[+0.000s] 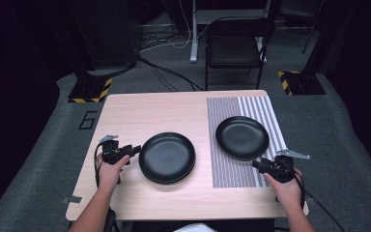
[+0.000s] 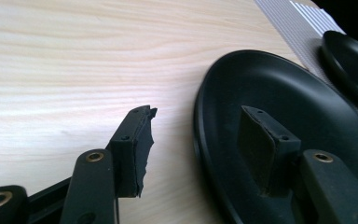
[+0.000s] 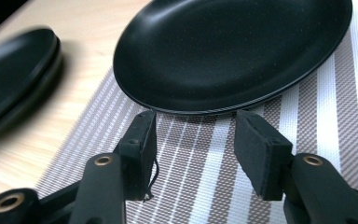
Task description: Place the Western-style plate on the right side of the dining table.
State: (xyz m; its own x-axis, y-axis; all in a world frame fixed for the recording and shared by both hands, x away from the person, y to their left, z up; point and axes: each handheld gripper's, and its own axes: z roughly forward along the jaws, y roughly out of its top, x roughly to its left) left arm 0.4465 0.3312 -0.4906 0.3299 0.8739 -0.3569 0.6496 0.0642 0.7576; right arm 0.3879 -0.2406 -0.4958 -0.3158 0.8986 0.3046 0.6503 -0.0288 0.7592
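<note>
The left gripper (image 1: 134,149), jaws apart, straddles the rim of the stacked round black plates (image 1: 167,157); it should seat deeper before clamping. The right gripper (image 1: 256,164), jaws apart, waits just short of the single black plate (image 1: 242,137) on the striped mat (image 1: 232,171).

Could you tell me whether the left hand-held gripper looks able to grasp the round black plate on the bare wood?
Probably yes: the left hand-held gripper already straddles the round black plate's rim with open jaws, unobstructed.

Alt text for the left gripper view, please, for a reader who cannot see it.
The left gripper stands open astride the rim of a black plate on a pale wooden table: one jaw over the wood, the other over the plate. A second black plate lies beyond on a striped mat.
</note>
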